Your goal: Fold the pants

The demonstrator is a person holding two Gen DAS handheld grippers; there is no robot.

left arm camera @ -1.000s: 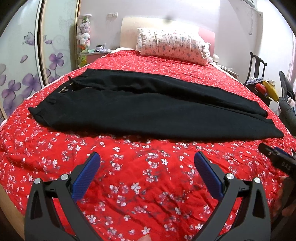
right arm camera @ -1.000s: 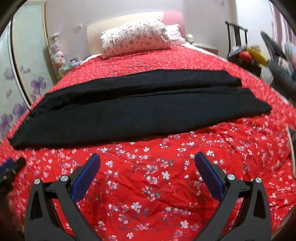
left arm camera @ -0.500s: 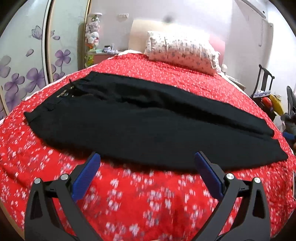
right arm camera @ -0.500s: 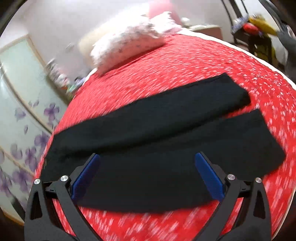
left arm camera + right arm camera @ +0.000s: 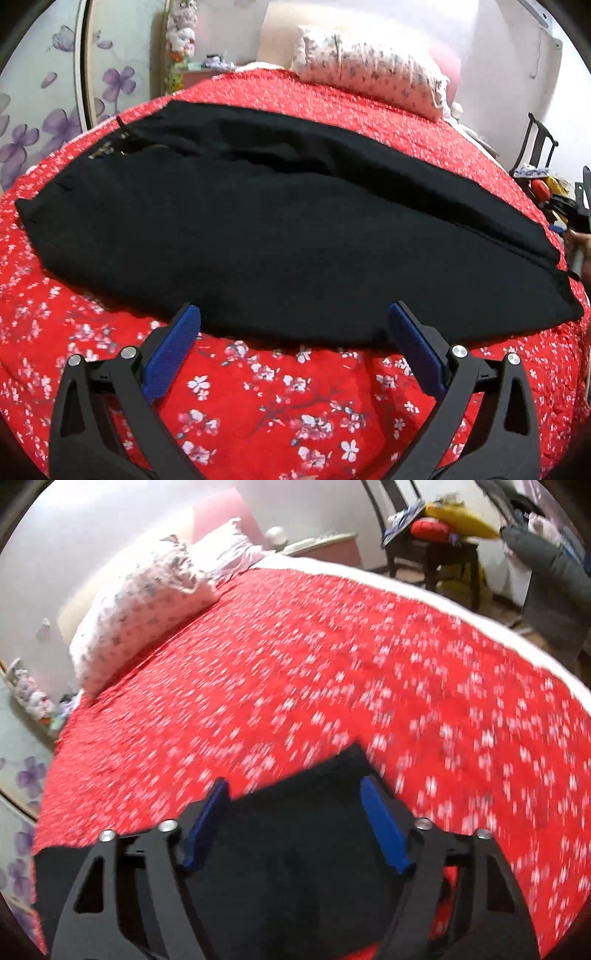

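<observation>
Black pants (image 5: 295,229) lie flat across the red floral bedspread (image 5: 280,398), waistband at the left, leg ends at the right. My left gripper (image 5: 293,317) is open, its blue fingertips at the near edge of the near leg. My right gripper (image 5: 293,786) is open over the leg ends of the pants (image 5: 295,849), with black cloth between and below its fingers; the view is blurred. The right gripper also shows at the far right edge of the left wrist view (image 5: 576,221).
A floral pillow (image 5: 373,70) lies at the bed's head. A wardrobe door with purple flowers (image 5: 44,103) is at the left. A dark chair with clutter (image 5: 436,535) stands beyond the bed's right side.
Both grippers have moved forward to the pants. The left now reaches the near leg's edge. The right has swung over the leg ends and its fingers stand a little closer together.
</observation>
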